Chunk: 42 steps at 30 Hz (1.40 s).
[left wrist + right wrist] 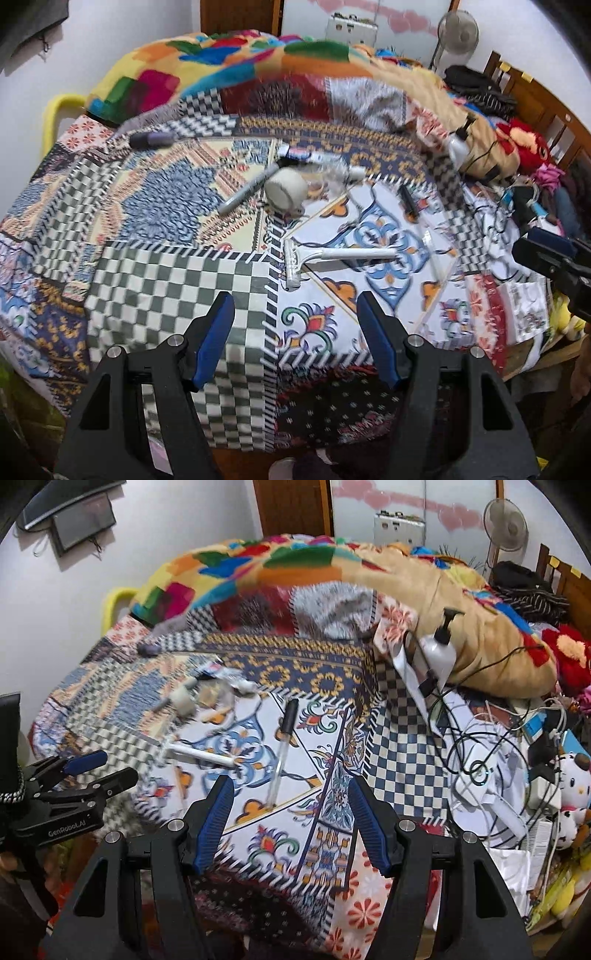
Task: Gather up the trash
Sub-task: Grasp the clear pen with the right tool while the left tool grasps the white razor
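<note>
on patchwork bedspread [177,280], nearest: left gripper [295,314] and right gripper [290,797], jaws parted, gripping nothing. just beyond left: white plastic disposable razor [332,256]. beyond right: clear dropper with black bulb [282,749]. farther: off-white tape roll [286,188], grey marker pen [247,194], crumpled wrappers [314,158]. step, judged: approach, nothing collected. next calls for lowering onto one item, jaws astride, then closing. no trash container in view; wrappers blurred, hard to identify.
</note>
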{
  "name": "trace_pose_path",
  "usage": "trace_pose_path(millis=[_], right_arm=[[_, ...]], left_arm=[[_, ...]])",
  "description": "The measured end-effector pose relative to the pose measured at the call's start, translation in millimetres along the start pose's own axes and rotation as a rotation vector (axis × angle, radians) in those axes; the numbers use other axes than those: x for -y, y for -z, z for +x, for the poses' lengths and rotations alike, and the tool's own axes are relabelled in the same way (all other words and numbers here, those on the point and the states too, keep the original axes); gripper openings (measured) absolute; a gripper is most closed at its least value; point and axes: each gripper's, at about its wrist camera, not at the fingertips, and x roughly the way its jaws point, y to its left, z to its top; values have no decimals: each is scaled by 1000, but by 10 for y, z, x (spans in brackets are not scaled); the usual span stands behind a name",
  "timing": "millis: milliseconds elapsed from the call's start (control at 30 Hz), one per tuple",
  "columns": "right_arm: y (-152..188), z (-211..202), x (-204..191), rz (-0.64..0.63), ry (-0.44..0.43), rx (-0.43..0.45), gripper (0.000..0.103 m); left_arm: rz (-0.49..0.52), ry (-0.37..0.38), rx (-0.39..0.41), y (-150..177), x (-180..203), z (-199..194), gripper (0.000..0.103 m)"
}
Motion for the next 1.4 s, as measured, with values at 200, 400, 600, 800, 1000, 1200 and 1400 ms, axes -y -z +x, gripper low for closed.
trace_pose_path(millis=[200,400,600,800,1000,1200,1400], right_arm=[[-69,419,27,29,-26,-32,40],[-122,693,-90,-7,-11,-41,26],[-139,897,-157,-24,34,-42,22],[-137,916,-210,-43,51,-30,17],[-171,898,-97,18,-1,-72,8],[-149,668,-96,33,-18,-47,8],[-234,243,-182,28,-30,21,8]], left_arm=[[10,-15,-20,-6,-26,401,52],[45,-15,18,-31,34,534,41],[75,-21,30,-108,86,598,37],[63,-18,35,-159,86,622,10],[41,1,14,-160,64,598,10],[13,9,45,-140,22,296,10],[-12,3,111,-179,-19,-189,10]])
